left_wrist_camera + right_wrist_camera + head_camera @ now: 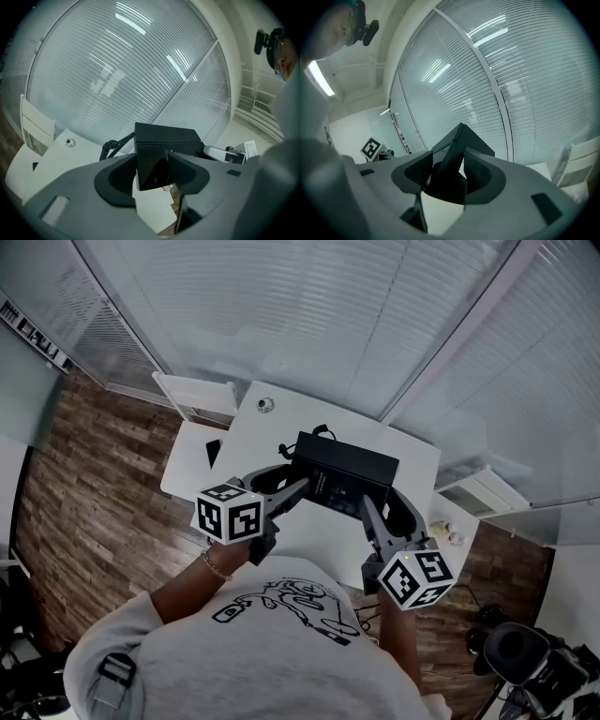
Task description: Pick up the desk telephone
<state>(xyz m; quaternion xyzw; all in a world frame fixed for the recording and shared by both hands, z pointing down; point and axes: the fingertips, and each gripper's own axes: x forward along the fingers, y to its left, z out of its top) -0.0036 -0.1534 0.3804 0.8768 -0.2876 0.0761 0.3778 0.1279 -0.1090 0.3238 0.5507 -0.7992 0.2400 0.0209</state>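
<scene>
While the wood floor [84, 512] fills the left edge of the head view, a white chair [192, 395] stands near the far left corner of the white worktop [281, 427]. A small dark flat item [213, 452], too small to name, lies on a white surface just left of that worktop. A small round object [266, 405] sits near the worktop's far edge.

Just right of these, the left gripper [295, 474] reaches in from the near left, its marker cube facing up. Its jaws stand wide and are closed on the left end of the desk telephone [342, 470]. In the left gripper view the telephone's black body [164, 138] fills the gap between them, with a jaw against each side. A dark coiled cord [110, 146] trails off to the left over the worktop.

The desk telephone is a black box-like set lying across the middle of the worktop, between the two grippers. Whether it rests on the surface or hangs just clear of it cannot be told.

At its right end the right gripper [380, 504] comes in from the near side, its jaws also spread wide and clamped on the set. The right gripper view shows a corner of the telephone [461, 136] wedged between them, tilted in that view.

Farther right, a few small things [448, 529] lie on a white surface beside the worktop's edge. A black office chair [511, 652] stands on the floor at the lower right. Slatted blinds [328, 306] line the far side.
</scene>
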